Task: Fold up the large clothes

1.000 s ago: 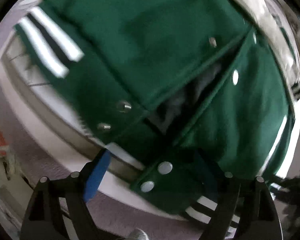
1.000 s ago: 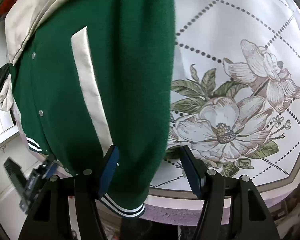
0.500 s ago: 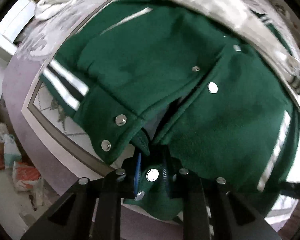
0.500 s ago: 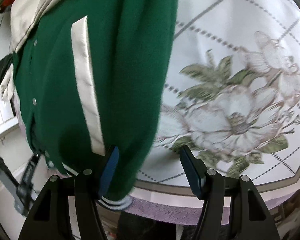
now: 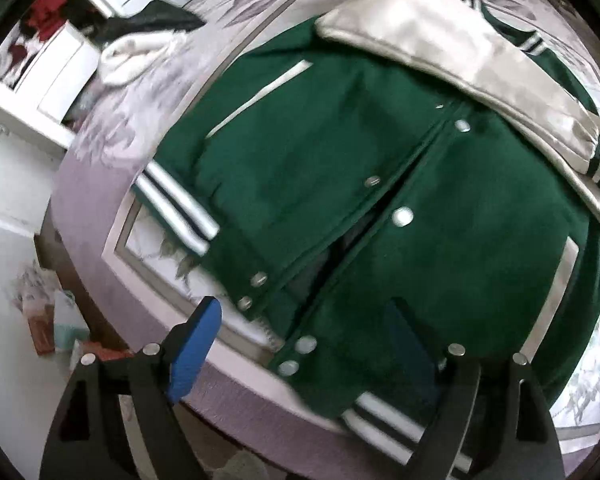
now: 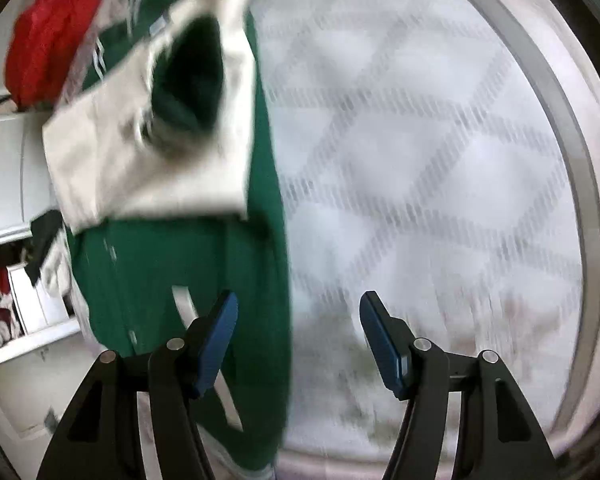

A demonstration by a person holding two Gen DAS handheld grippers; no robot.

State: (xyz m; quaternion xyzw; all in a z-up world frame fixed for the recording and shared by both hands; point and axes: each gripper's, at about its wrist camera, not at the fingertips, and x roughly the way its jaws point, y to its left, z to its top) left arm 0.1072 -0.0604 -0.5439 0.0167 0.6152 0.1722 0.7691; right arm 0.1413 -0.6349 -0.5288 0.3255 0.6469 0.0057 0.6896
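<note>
A green varsity jacket [image 5: 340,184] with cream sleeves, metal snaps and striped cuffs lies front-up on a bed. One cream sleeve [image 5: 460,52] is folded across its upper part. My left gripper [image 5: 304,340] is open and empty, hovering over the jacket's hem near the bottom snaps [image 5: 296,356]. In the blurred right wrist view the jacket [image 6: 188,264] lies at the left with the cream sleeve [image 6: 140,160] over it. My right gripper [image 6: 298,340] is open and empty above the jacket's right edge.
The bed cover [image 6: 440,160] is white with a dotted lattice and flower print, with a grey border [image 5: 148,216]. White and dark clothes [image 5: 140,44] lie at the bed's far left. A red item [image 6: 48,32] and white furniture [image 6: 32,304] stand beyond. Boxes [image 5: 48,320] sit on the floor.
My left gripper was shut on the jacket's hem by the snaps half a second ago; it has opened and pulled back. My right gripper has swung up along the jacket's edge, still open.
</note>
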